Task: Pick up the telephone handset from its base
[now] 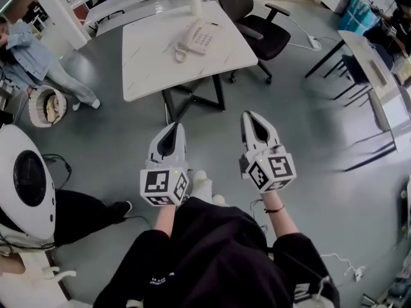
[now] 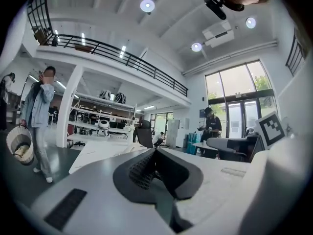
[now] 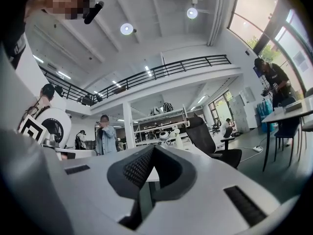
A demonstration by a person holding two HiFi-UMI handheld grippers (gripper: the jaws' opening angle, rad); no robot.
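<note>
Black top (image 1: pixel 212 255) is seen lowest in the head view. Left gripper (image 1: pixel 173 128) and right gripper (image 1: pixel 252 115) are held level over grey floor (image 1: pixel 308 146), jaws closed together, nothing gripped. Telephone handset (image 1: pixel 186 37) is seated on its base (image 1: pixel 204 38) on white table (image 1: pixel 154 63), well apart from both.

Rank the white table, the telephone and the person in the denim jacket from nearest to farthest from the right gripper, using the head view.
1. White table, just ahead of the right gripper.
2. Telephone, toward the table's far edge.
3. Person in the denim jacket, far left.
</note>
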